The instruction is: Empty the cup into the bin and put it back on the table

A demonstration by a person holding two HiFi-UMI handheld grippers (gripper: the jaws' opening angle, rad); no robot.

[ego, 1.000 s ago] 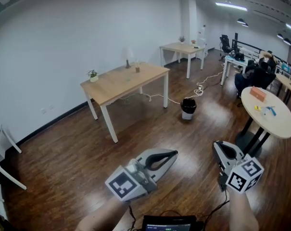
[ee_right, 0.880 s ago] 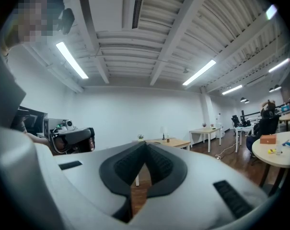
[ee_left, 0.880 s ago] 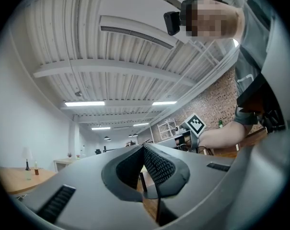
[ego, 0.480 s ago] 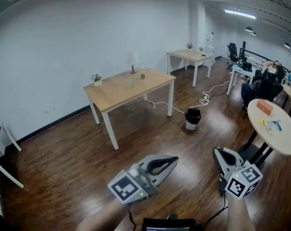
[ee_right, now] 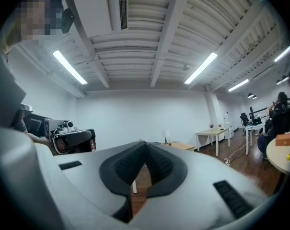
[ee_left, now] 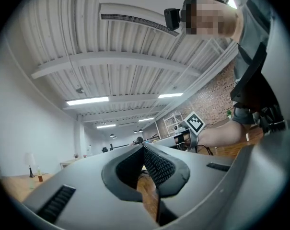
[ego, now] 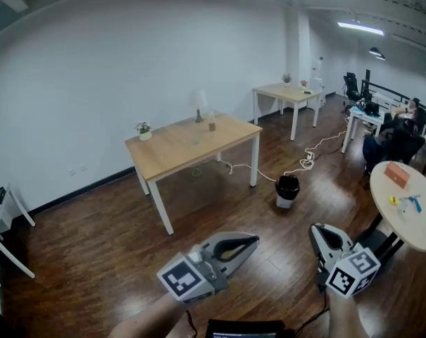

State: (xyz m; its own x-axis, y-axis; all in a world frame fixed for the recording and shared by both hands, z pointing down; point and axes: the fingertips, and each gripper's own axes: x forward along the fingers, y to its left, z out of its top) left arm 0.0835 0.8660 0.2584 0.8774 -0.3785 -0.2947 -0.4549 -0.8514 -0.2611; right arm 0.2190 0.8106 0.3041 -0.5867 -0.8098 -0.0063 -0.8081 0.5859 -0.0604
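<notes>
Table (ego: pixel 177 146), bin (ego: pixel 287 191) lower in view | dark wood floor (ego: pixel 93 245)

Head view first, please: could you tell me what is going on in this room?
A person holds both grippers out over the wooden floor. The left gripper and the right gripper are both shut and empty. Ahead stands a wooden table with a small plant and a few items too distant to identify. A black bin sits on the floor near its right end. Nothing is picked up yet.
</notes>
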